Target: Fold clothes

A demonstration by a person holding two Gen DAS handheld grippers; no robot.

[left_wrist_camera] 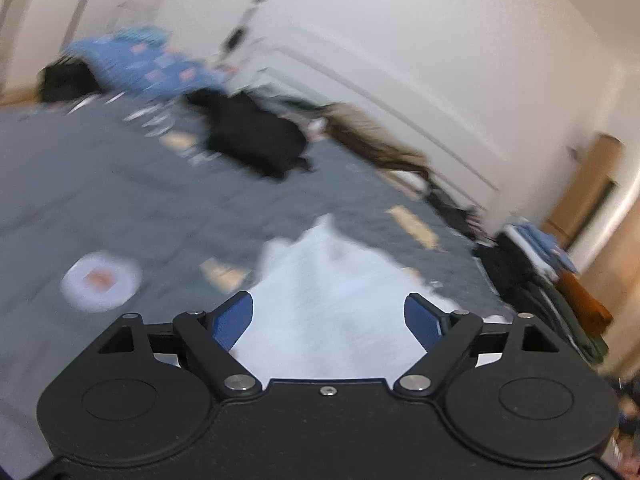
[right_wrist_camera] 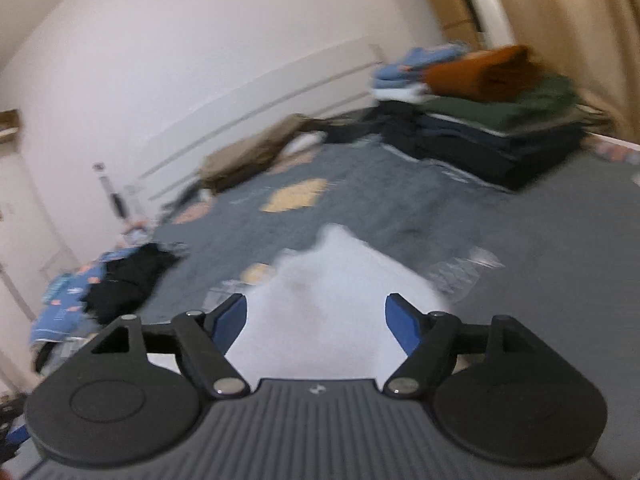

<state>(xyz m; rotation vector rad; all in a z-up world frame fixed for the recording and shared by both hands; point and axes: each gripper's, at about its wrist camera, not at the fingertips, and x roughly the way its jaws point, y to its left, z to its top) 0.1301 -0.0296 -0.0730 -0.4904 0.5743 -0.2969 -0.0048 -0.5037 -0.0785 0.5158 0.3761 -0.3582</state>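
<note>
both your left gripper (left_wrist_camera: 329, 316) and right gripper (right_wrist_camera: 316, 318) stand open, pads clear of the white garment (left_wrist_camera: 332, 300) lying between them, stretching toward twelve o'clock on the grey bedspread (left_wrist_camera: 100, 184).

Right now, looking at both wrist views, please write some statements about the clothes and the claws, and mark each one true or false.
1. Both claws are open. True: left claw, right claw.
2. A white garment lies in front of the left claw. True.
3. The folded stack has a white piece on top. False: an orange piece is on top.
4. The bed cover is red. False: it is grey with a pattern.
5. The right claw grips a black garment. False: it grips nothing; the black garment lies apart.
</note>
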